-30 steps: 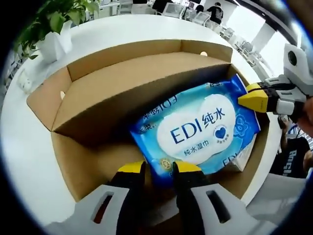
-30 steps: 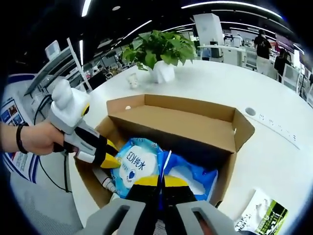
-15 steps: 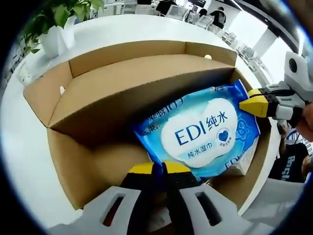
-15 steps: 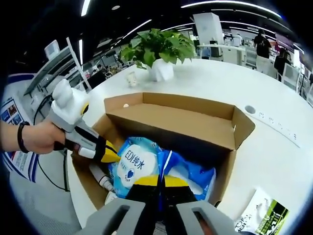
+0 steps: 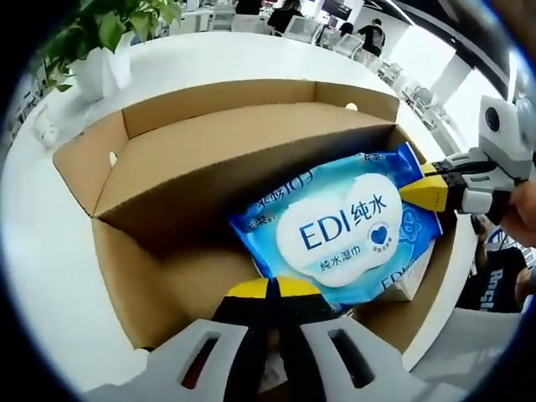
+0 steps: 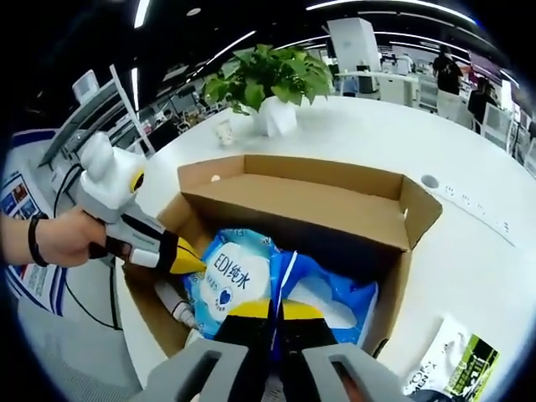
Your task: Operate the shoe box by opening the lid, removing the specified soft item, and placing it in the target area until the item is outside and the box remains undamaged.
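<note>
Pinching opposite edges of the blue-and-white soft wet-wipes pack, both grippers are clamped on it: the left gripper at its near edge, the right gripper likewise (yellow-tipped jaws together). The pack lies inside the open brown cardboard shoe box on the white round table.

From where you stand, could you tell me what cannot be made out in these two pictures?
- Left gripper view: the white item in the shoe box lies mostly under the wet wipes pack.
- Right gripper view: print on the green and white packet on the table is too small and cut off by the rim.
- Right gripper view: the right tool hides the pack's near edge.
</note>
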`<move>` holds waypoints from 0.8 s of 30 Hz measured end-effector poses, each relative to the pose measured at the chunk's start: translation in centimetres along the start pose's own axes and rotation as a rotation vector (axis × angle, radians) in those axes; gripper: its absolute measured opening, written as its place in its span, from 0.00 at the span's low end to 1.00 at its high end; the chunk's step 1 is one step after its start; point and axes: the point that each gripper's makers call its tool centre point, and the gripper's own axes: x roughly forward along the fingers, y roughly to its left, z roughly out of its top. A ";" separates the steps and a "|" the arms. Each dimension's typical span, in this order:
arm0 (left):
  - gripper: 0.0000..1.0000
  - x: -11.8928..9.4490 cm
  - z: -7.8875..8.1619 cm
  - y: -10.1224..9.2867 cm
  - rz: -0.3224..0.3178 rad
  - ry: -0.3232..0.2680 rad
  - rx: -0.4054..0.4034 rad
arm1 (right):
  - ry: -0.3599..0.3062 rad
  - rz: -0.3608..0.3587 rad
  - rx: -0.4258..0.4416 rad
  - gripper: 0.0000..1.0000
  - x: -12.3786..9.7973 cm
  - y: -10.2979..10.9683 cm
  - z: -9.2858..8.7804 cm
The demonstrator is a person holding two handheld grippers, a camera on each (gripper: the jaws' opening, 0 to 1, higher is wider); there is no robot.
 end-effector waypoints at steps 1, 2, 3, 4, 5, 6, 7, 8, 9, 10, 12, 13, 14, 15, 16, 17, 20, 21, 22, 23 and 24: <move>0.00 -0.3 0.1 -0.1 -0.001 -0.006 0.003 | -0.004 -0.001 0.002 0.00 0.2 0.0 -0.1; 0.00 -0.9 0.1 -0.5 -0.002 -0.017 0.003 | -0.010 0.000 0.003 0.00 0.2 0.0 0.1; 0.00 -1.0 0.2 -0.5 -0.004 -0.019 0.002 | -0.013 0.001 0.005 0.00 0.2 -0.1 0.3; 0.00 -0.7 0.1 -0.4 -0.006 -0.021 0.005 | -0.015 0.002 0.009 0.00 -0.1 -0.1 0.5; 0.00 -1.0 0.2 -0.5 -0.007 -0.026 0.009 | -0.019 0.003 0.010 0.00 -0.3 0.0 0.7; 0.00 -1.3 0.3 -0.6 -0.008 -0.030 0.008 | -0.024 0.002 0.011 0.00 -0.5 0.0 0.8; 0.00 -1.7 0.6 -0.7 -0.009 -0.036 0.011 | -0.026 0.002 0.012 0.00 -0.6 0.0 0.9; 0.00 -1.9 0.8 -0.8 -0.009 -0.041 0.015 | -0.031 0.002 0.015 0.00 -0.8 0.0 1.1; 0.00 -2.1 1.0 -0.8 -0.010 -0.047 0.017 | -0.039 0.003 0.020 0.00 -1.1 0.1 1.3; 0.00 -2.2 1.1 -0.8 -0.010 -0.050 0.020 | -0.042 0.003 0.021 0.00 -1.2 0.2 1.4; 0.00 -2.9 1.4 -1.2 -0.012 -0.059 0.022 | -0.046 0.004 0.022 0.00 -1.7 0.3 1.5; 0.00 -3.1 1.6 -1.3 -0.014 -0.063 0.024 | -0.049 0.003 0.025 0.00 -2.0 0.3 1.6; 0.00 -3.3 1.9 -1.5 -0.016 -0.069 0.029 | -0.052 0.003 0.027 0.00 -2.1 0.3 1.7; 0.00 -3.5 2.0 -1.7 -0.018 -0.071 0.032 | -0.058 0.002 0.026 0.00 -2.6 0.4 1.8; 0.00 -3.9 2.3 -2.1 -0.021 -0.076 0.038 | -0.060 0.000 0.025 0.00 -2.9 0.5 1.8; 0.00 -4.1 2.5 -2.3 -0.024 -0.079 0.043 | -0.063 -0.003 0.022 0.00 -3.2 0.5 1.8; 0.00 -4.2 3.2 -2.7 -0.030 -0.088 0.062 | -0.073 -0.012 0.021 0.00 -4.3 0.3 1.9; 0.00 -4.4 3.4 -3.0 -0.033 -0.091 0.066 | -0.075 -0.016 0.022 0.00 -4.6 0.3 1.8; 0.00 -4.6 3.7 -3.6 -0.036 -0.094 0.070 | -0.078 -0.020 0.023 0.00 -5.0 0.1 1.8; 0.00 -4.7 4.0 -4.0 -0.039 -0.098 0.074 | -0.080 -0.024 0.023 0.00 -5.3 0.0 1.7; 0.00 -4.8 4.1 -4.2 -0.041 -0.101 0.076 | -0.083 -0.029 0.024 0.00 -5.7 -0.1 1.7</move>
